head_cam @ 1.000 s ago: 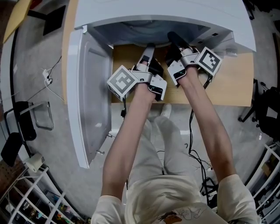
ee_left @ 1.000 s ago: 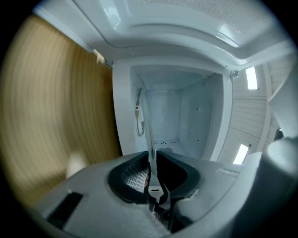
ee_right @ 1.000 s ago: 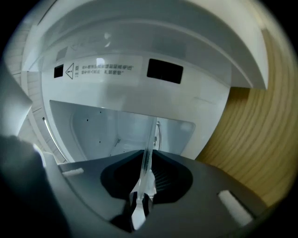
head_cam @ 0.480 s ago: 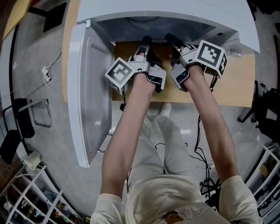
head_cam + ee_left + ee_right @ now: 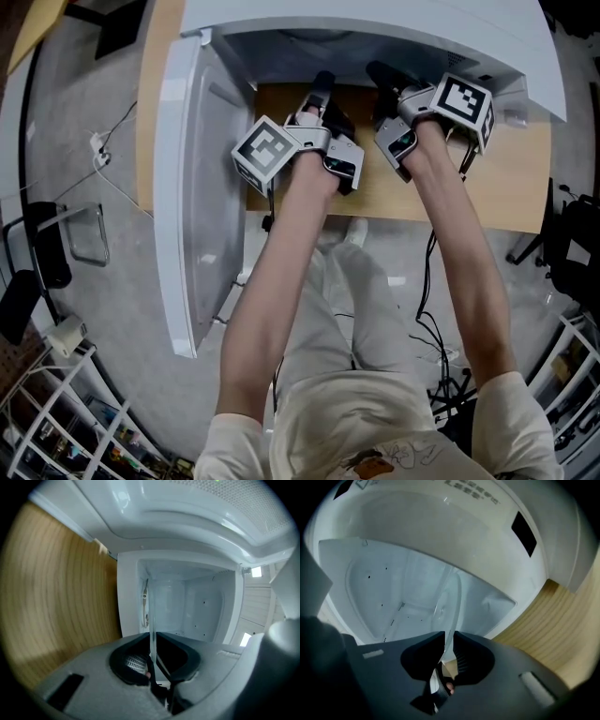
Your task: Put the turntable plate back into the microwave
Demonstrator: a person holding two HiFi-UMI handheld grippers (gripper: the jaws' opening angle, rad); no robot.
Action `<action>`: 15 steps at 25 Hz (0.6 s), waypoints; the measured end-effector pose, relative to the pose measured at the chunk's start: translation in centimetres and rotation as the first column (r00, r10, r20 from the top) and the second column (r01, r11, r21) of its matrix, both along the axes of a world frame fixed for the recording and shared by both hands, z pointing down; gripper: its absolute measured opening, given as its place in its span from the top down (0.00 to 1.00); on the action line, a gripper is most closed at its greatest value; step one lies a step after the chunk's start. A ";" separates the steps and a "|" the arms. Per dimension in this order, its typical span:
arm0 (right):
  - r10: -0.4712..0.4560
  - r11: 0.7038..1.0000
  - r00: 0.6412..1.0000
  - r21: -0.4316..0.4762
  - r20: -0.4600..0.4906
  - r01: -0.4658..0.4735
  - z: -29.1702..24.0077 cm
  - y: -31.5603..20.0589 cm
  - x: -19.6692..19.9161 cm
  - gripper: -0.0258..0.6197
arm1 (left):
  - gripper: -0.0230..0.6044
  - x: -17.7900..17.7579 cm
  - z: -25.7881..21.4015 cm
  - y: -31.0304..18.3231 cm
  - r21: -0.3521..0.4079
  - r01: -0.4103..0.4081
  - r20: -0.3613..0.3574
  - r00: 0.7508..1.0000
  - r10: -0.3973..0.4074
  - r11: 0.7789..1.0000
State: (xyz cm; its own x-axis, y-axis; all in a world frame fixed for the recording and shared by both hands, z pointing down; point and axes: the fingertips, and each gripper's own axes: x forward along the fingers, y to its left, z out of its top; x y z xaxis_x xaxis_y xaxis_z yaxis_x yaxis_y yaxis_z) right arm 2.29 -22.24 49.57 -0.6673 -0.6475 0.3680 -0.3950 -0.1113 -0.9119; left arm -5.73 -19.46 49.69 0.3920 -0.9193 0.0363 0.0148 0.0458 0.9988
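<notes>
Clear glass turntable plate, seen edge-on, is at the mouth of the microwave cavity, w/ its rim caught on 2 sides. On one side the left gripper is clamped on the rim. On the other the right gripper has just been closing its jaws, rim between them, pads on the glass. Both reach in thru the opening, w/ the door swung wide at left. Microwave stands on a wooden surface.
</notes>
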 end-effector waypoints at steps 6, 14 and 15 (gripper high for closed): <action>0.095 0.995 0.994 -0.020 -0.061 -0.096 0.0 -0.5 1.6 0.86 | 0.91 1.4 -0.1 0.0 0.005 -0.075 0.022 0.997 0.075 0.997; 0.020 0.997 0.999 -0.078 -0.027 -0.022 -1.0 3.5 -2.5 0.89 | 0.92 0.3 -0.7 0.1 -0.012 -0.055 0.010 0.998 0.055 0.998; 0.014 0.997 1.000 -0.079 -0.009 -0.015 -0.9 3.4 -2.7 0.86 | 0.92 0.4 -0.6 0.1 -0.013 -0.057 0.007 0.998 0.057 0.998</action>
